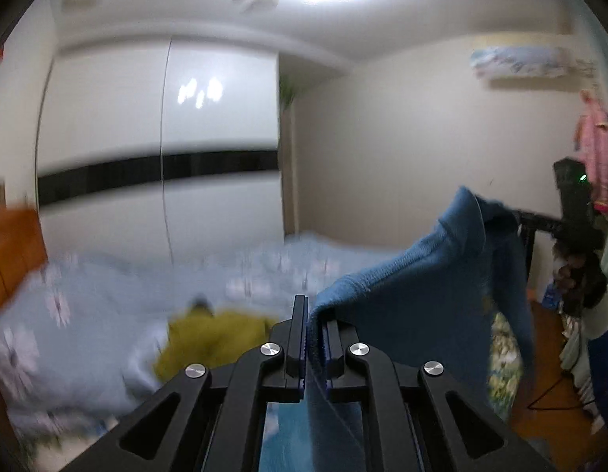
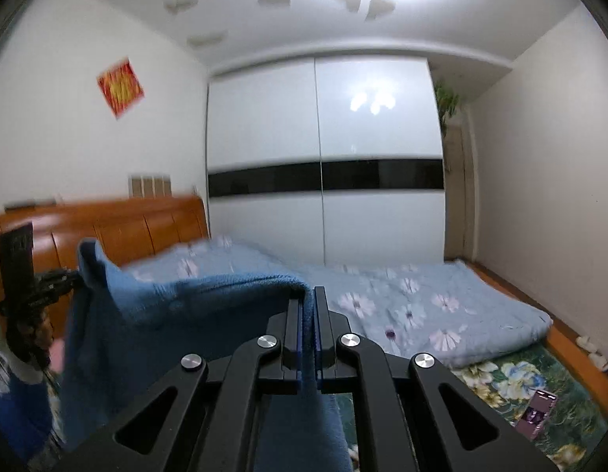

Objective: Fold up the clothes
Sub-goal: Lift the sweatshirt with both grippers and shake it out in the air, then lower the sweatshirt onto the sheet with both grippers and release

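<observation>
Blue cloth (image 1: 414, 295) is pinched tight in the left gripper (image 1: 314, 334) and stretches up to its right, above the bed (image 1: 107, 295); a yellow garment (image 1: 213, 334) lies just ahead. From the right wrist, the right gripper (image 2: 314, 330) is clamped on the same blue cloth, which hangs to its left.

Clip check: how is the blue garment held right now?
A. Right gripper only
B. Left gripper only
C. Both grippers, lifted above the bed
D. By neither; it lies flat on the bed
C: the left gripper and the right gripper are each shut on an edge of the blue garment, which hangs between them above the bed.
</observation>
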Tool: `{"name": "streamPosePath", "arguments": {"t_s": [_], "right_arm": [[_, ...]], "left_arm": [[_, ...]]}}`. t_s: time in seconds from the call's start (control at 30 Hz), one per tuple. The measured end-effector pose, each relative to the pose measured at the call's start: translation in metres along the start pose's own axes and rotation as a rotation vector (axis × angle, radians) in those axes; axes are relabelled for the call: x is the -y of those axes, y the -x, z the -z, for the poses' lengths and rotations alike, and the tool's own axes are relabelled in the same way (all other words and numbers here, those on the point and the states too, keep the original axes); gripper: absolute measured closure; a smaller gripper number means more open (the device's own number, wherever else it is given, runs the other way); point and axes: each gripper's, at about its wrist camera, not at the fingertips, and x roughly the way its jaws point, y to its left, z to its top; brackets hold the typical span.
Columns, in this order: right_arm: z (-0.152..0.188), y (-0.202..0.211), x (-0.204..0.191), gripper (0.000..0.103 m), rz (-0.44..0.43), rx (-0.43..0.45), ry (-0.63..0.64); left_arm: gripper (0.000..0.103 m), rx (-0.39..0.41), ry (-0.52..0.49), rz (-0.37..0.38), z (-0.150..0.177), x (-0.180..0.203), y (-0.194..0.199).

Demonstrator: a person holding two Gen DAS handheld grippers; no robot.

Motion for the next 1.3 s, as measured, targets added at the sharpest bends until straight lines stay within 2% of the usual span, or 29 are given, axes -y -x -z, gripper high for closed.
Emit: {"name": "streamPosePath", "arguments": {"t_s": [0.07, 0.23, 0.37, 0.43, 0.57, 0.63, 0.7, 0.87, 0.97, 1.13, 1.17, 1.23, 1.27, 1.3], "right_arm": [[0.021, -0.051, 0.009, 0.099, 0.014, -0.131, -0.019], [0.124, -0.2, 0.037, 0.099, 0.096, -0.48, -0.039], [0.216, -0.293, 0.069, 0.099, 0.141, -0.701, -0.113], [0.246, -0.312, 0.087, 0.099, 0.153, -0.752, -0.149], [0.265, -0.347, 0.113, 0.099, 0.153, -0.755, -0.245], [0.264, -0.365, 0.12, 0.099, 0.159, -0.746, -0.25], [0.267, -0.383, 0.128, 0.099, 0.164, -0.752, -0.264], [0.301, -0.415, 0.141, 0.099, 0.169, -0.838, -0.291], [0.322, -0.423, 0.146, 0.099, 0.169, -0.87, -0.308], [0.316, -0.415, 0.147, 0.098, 0.14, -0.86, -0.303], [0.315, -0.413, 0.147, 0.096, 0.135, -0.858, -0.301], [0.312, -0.409, 0.147, 0.087, 0.122, -0.851, -0.299], [0.306, -0.4, 0.148, 0.074, 0.113, -0.835, -0.299], [0.302, -0.391, 0.149, 0.066, 0.104, -0.816, -0.304]], "left_arm": [[0.095, -0.123, 0.053, -0.017, 0.029, -0.02, -0.055], [0.098, -0.434, 0.128, -0.095, 0.136, -0.059, -0.208], [0.098, -0.592, 0.253, -0.108, 0.199, -0.079, -0.28], [0.098, -0.613, 0.299, -0.129, 0.213, -0.084, -0.294], [0.099, -0.594, 0.4, -0.152, 0.217, -0.111, -0.312], [0.103, -0.577, 0.357, -0.247, 0.213, -0.116, -0.316], [0.103, -0.568, 0.374, -0.262, 0.216, -0.124, -0.32], [0.103, -0.603, 0.425, -0.208, 0.236, -0.13, -0.327], [0.102, -0.625, 0.457, -0.126, 0.245, -0.123, -0.327], [0.1, -0.614, 0.471, -0.093, 0.242, -0.112, -0.321], [0.098, -0.608, 0.471, -0.097, 0.24, -0.11, -0.317], [0.09, -0.595, 0.471, -0.107, 0.236, -0.106, -0.31], [0.08, -0.59, 0.466, -0.116, 0.234, -0.103, -0.305], [0.07, -0.582, 0.453, -0.126, 0.231, -0.099, -0.298]]}}
